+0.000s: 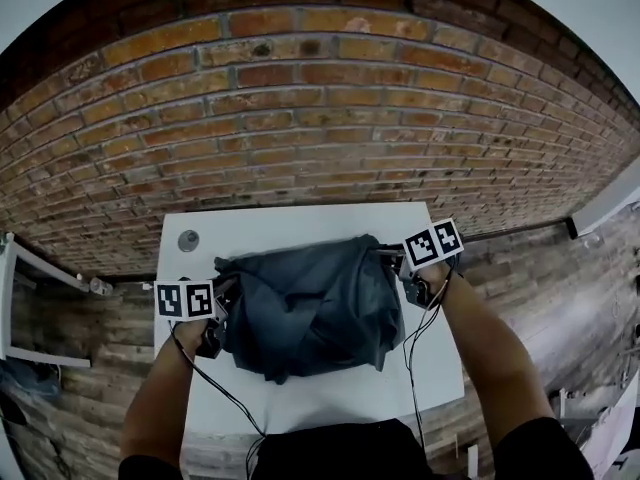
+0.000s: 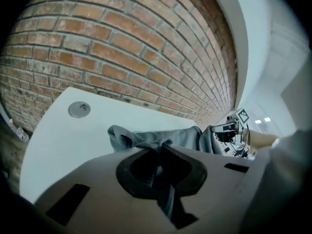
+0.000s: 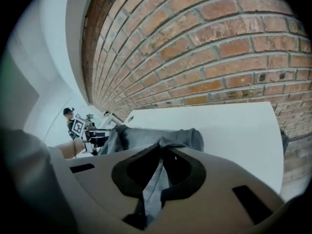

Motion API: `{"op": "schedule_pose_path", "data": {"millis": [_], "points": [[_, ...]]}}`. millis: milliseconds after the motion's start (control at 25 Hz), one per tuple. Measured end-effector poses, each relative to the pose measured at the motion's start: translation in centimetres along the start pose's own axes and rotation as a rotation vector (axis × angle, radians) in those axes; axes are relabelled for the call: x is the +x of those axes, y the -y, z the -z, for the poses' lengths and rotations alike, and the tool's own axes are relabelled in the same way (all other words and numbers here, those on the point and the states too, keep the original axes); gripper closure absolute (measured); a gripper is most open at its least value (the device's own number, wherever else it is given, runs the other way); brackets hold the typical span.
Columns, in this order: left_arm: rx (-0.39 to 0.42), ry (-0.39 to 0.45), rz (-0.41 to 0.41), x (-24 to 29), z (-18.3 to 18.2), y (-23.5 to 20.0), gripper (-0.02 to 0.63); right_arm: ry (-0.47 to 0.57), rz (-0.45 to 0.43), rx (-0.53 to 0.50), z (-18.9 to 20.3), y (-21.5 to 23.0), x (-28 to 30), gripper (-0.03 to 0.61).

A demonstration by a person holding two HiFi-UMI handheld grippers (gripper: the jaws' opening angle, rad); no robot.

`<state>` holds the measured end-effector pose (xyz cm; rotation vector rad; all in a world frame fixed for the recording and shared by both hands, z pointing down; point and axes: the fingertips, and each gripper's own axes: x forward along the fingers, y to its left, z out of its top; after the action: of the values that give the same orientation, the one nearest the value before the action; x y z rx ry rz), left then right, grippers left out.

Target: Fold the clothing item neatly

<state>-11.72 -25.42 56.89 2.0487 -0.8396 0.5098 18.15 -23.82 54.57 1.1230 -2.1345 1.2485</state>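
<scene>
Head view shows the dark grey garment (image 1: 305, 308) bunched loosely on the white counter (image 1: 290, 230), no neat fold yet; left tongs (image 1: 222, 303) and right tongs (image 1: 403, 268) each clamp its cloth at opposite side edges, so most folding looks undone

White table (image 1: 290, 230) sits tight against a red brick wall (image 1: 320, 108). There's a small round grey cap (image 1: 188, 240) set in the tabletop, up near the far left corner. Off to the left, a white frame of bars (image 1: 50, 356). Pale plain wall (image 2: 265, 57) over on the right.
</scene>
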Motion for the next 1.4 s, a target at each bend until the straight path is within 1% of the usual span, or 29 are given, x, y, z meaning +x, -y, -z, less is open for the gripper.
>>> {"op": "schedule_pose_path", "data": {"millis": [80,120,160,200,240,280,320,400,480,600,680,720,760,800,880,960,1000,1040,1080,1120,1160,1240,1320,1400], "points": [[-0.051,-0.015,0.030,1.0,0.6,-0.6,0.609,-0.004,0.010,0.009,0.4,0.8,0.7,0.560],[-0.070,-0.018,0.058,1.2,0.9,-0.6,0.601,-0.007,0.000,0.012,0.8,1.0,0.9,0.518],[-0.083,-0.017,0.090,1.2,1.1,-0.4,0.567,-0.014,-0.014,0.011,1.1,1.1,1.0,0.461],[-0.089,-0.013,0.121,1.0,1.1,-0.2,0.497,-0.025,-0.026,0.003,1.4,1.2,0.9,0.421],[-0.089,-0.009,0.145,0.7,1.1,0.0,0.423,-0.038,-0.031,-0.014,1.7,1.3,0.5,0.404],[-0.084,-0.005,0.156,0.1,1.2,0.0,0.366,-0.047,-0.030,-0.034,2.0,1.4,0.0,0.397],[-0.075,-0.002,0.155,-0.7,1.3,-0.1,0.345,-0.048,-0.026,-0.051,2.2,1.6,-0.7,0.397],[-0.053,0.003,0.124,-2.5,1.8,-0.8,0.331,-0.026,-0.024,-0.064,2.6,1.9,-2.6,0.397],[-0.041,0.008,0.091,-4.4,2.9,-1.5,0.331,-0.001,-0.027,-0.048,3.9,2.0,-4.3,0.399],[-0.064,0.001,0.078,-6.1,5.9,-1.8,0.331,-0.024,-0.028,-0.039,7.8,2.2,-5.0,0.400],[-0.093,-0.016,0.080,-6.2,8.2,-1.8,0.333,-0.038,-0.007,-0.024,10.1,2.7,-4.5,0.400],[-0.109,-0.024,0.079,-5.9,9.3,-1.7,0.331,-0.031,0.007,0.002,10.8,3.0,-4.2,0.402],[-0.122,-0.031,0.077,-5.5,10.2,-1.6,0.333,-0.017,0.013,0.037,11.2,3.3,-4.0,0.417],[-0.133,-0.037,0.073,-5.1,10.9,-1.4,0.333,-0.004,0.006,0.073,11.5,3.4,-3.9,0.442],[-0.153,-0.049,0.068,-4.3,12.1,-1.0,0.333,-0.009,-0.035,0.111,12.3,2.8,-3.6,0.443],[-0.166,-0.060,0.070,-3.8,12.7,-0.5,0.339,-0.048,-0.058,0.093,13.3,2.0,-3.1,0.442],[-0.166,-0.066,0.064,-3.8,12.9,-0.3,0.394,-0.068,-0.055,0.072,13.7,1.7,-2.8,0.442],[-0.159,-0.072,0.052,-3.9,12.9,-0.1,0.494,-0.083,-0.043,0.048,13.9,1.5,-2.6,0.443],[-0.142,-0.079,0.042,-4.0,12.9,0.2,0.611,-0.096,-0.028,0.022,13.9,1.3,-2.5,0.455],[-0.119,-0.088,0.042,-4.2,12.8,0.6,0.611,-0.107,-0.014,-0.004,13.8,1.1,-2.5,0.537],[-0.096,-0.095,0.055,-4.5,12.7,1.3,0.611,-0.119,-0.012,-0.029,13.8,0.8,-2.6,0.565],[-0.070,-0.100,0.105,-5.4,12.1,2.7,0.611,-0.140,-0.053,-0.069,13.6,-0.4,-2.9,0.565],[-0.080,-0.081,0.182,-6.7,11.2,4.4,0.611,-0.143,-0.144,-0.073,13.5,-2.0,-3.6,0.565],[-0.110,-0.039,0.271,-7.7,9.8,6.1,0.611,-0.115,-0.255,-0.038,12.8,-3.6,-4.5,0.565]]}}
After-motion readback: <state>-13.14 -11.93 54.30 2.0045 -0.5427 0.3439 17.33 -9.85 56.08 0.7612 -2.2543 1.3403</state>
